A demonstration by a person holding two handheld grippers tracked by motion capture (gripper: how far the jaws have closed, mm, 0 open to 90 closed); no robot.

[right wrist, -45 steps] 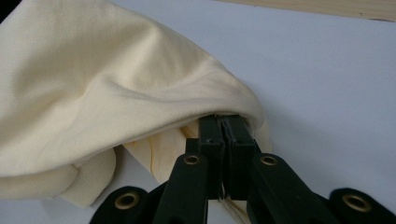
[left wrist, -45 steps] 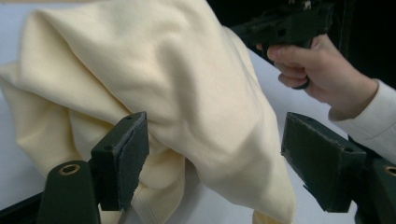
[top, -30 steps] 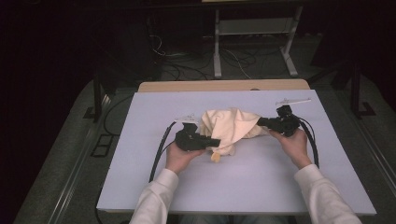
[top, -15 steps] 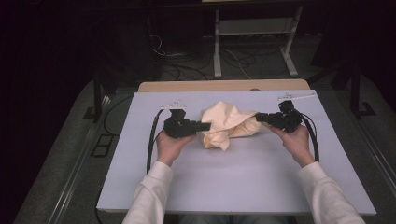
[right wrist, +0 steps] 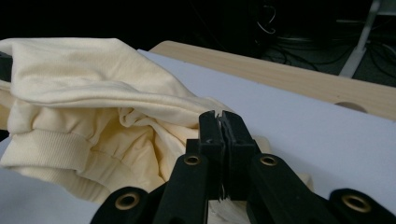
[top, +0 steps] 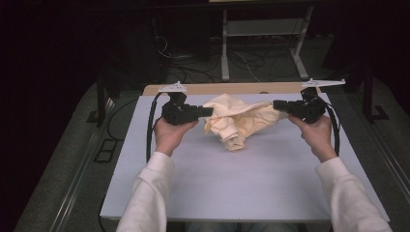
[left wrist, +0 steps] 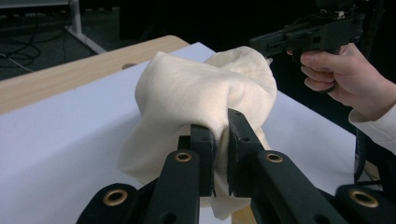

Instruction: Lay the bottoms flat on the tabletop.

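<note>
A person sits at a table [top: 251,193] with a white top and a pale wooden strip along its far edge, holding a black two-jaw gripper in each hand. Between the two grippers, toward the far middle of the table, is a crumpled cream-coloured garment [top: 239,121] of soft knit fabric with a ribbed hem. The left gripper [top: 207,111] points right toward the garment's left side; in the left gripper view its jaws are nearly together with a fold of the cream fabric pinched between them, and the cloth bulges up just beyond the jaw tips. The right gripper [top: 279,104] points left toward the garment's right side; in the right gripper view its jaws are pressed together on a thin edge of the fabric, with the ribbed hem [right wrist: 51,151] drooping to the left of them. The garment is raised at both ends by the grippers and sags in the middle, where its lowest bunch touches the white surface. Both arms wear white sleeves [top: 150,193]. A black cable [top: 151,121] loops from the left gripper. Beyond the table the floor is dark, with loose cables and the white legs of a stand [top: 225,53].
</note>
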